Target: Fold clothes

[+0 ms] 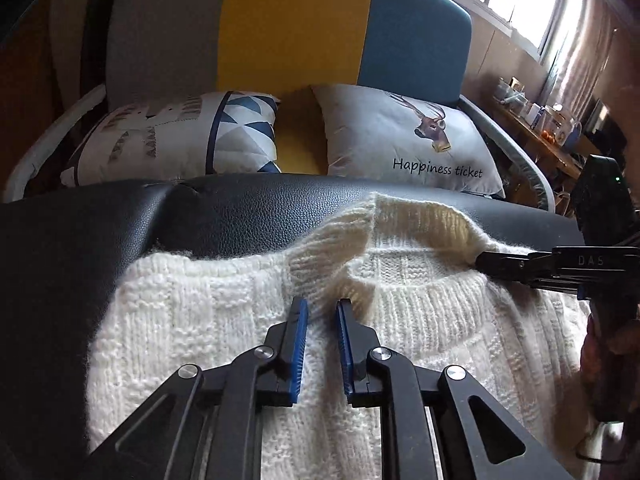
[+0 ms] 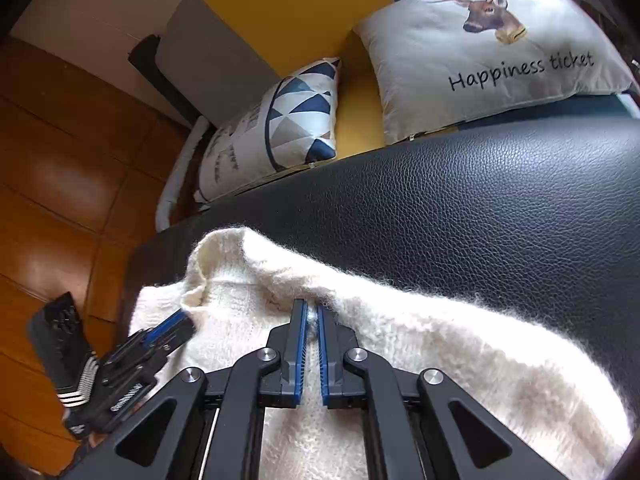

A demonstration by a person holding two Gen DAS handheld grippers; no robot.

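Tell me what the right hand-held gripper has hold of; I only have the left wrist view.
Observer: In the right wrist view the right hand-held gripper is shut, with white fluff of the sweater pinched between its pads.
Operator: Say what lies past the bench's left end.
Observer: Brown wooden floor; the sweater's end lies close to that edge of the bench.
Operator: Report the left hand-held gripper from there.
Observer: The left hand-held gripper shows side-on, its tips over the sweater beside the raised collar.
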